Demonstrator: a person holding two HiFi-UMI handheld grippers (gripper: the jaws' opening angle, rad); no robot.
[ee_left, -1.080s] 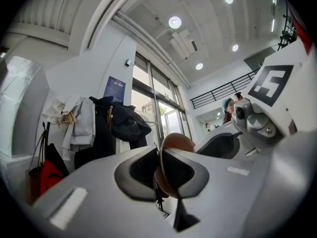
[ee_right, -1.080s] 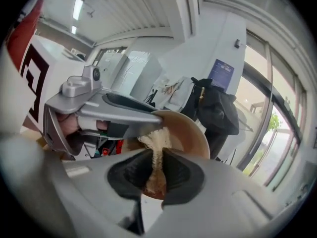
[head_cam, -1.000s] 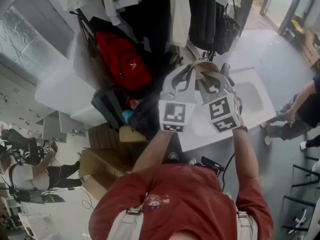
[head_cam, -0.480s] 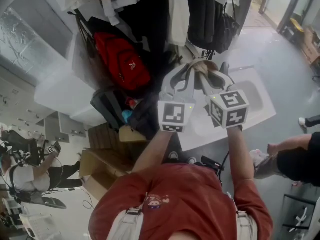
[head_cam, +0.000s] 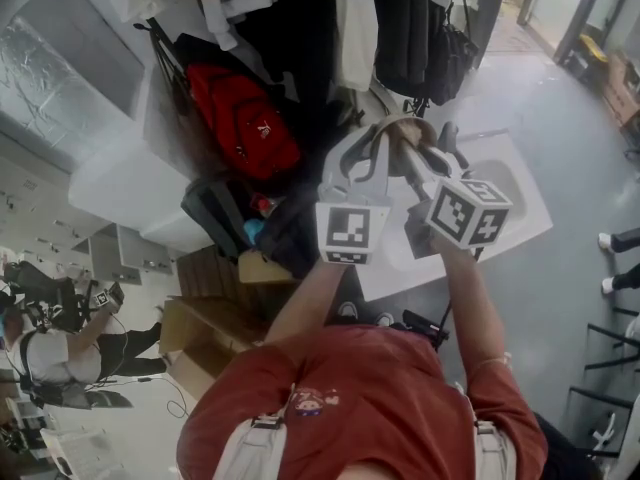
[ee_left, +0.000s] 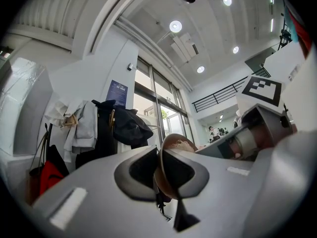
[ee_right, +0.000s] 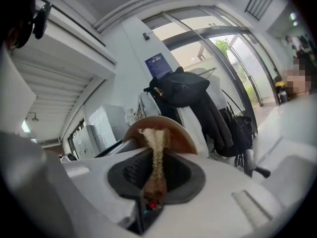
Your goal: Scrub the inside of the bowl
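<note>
Left gripper (ee_left: pixel 161 175): jaws nearly together, pinching the rim of the brown bowl (ee_left: pixel 177 141), which is held on edge in the air.
Right gripper (ee_right: pixel 156 175): jaws closed on a pale fibrous scrubber (ee_right: pixel 157 148); its frayed tip shows against the bowl's inner face.
In the way: in the head view both gripper bodies and the right marker cube (head_cam: pixel 468 211) cover most of the bowl (only its top rim shows).
Behind: red backpack (head_cam: pixel 240 118) and hanging dark coats (head_cam: pixel 400 28).
Below: white sink counter (head_cam: pixel 395 268), with cardboard boxes (head_cam: pixel 200 333) beside it.
</note>
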